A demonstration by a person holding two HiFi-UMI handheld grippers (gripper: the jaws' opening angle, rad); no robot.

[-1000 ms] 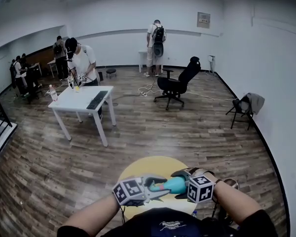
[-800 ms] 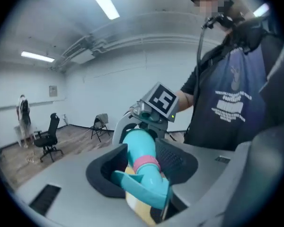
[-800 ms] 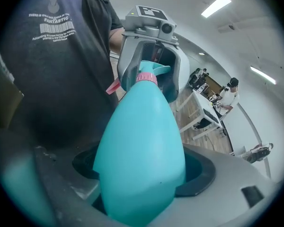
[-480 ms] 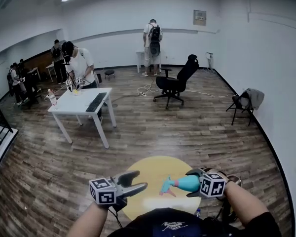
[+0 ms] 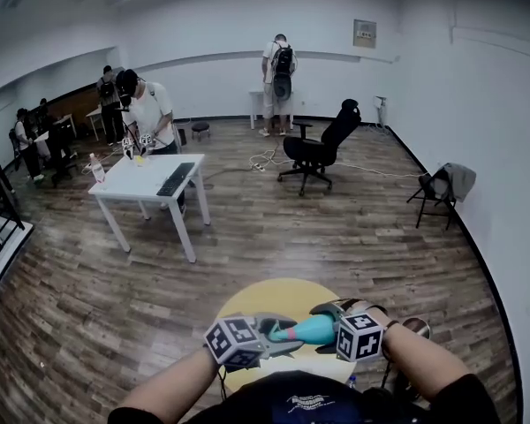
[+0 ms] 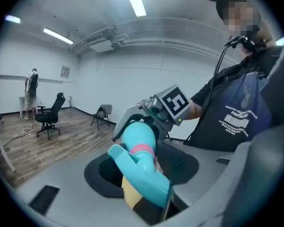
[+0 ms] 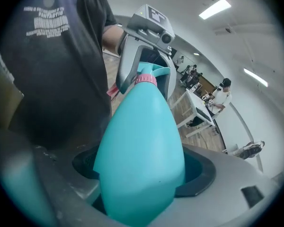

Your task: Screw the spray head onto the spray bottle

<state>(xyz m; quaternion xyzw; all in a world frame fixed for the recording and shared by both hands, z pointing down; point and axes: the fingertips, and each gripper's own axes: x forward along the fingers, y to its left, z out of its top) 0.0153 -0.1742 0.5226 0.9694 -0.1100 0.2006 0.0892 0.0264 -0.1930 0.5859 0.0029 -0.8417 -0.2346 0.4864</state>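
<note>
Closest to the person, the right gripper (image 5: 329, 323) was clamped around the body of the teal spray bottle (image 5: 311, 329), which it held tilted in the air over a round yellow table (image 5: 274, 294). The left gripper (image 5: 278, 336) met the bottle from the other side. Its jaws had just been closing, and the spray head (image 6: 141, 174) sat between them with the pads pinching it on both sides. The pink collar (image 6: 143, 150) lay against the bottle's neck, so the head looked already started on the thread.

The step in hand was probably a fresh grip between turns of the screwing. The next move would call for rolling the left wrist about the neck's line while the right gripper kept the bottle from turning, with the two held in line so the thread did not cross.

Beyond the table, wood-plank floor ran across a white-walled room. A white desk (image 5: 146, 179) with a keyboard stood to the left with a person working at it. A black office chair (image 5: 316, 153) stood mid-room, and another person (image 5: 280, 73) faced the far wall.
</note>
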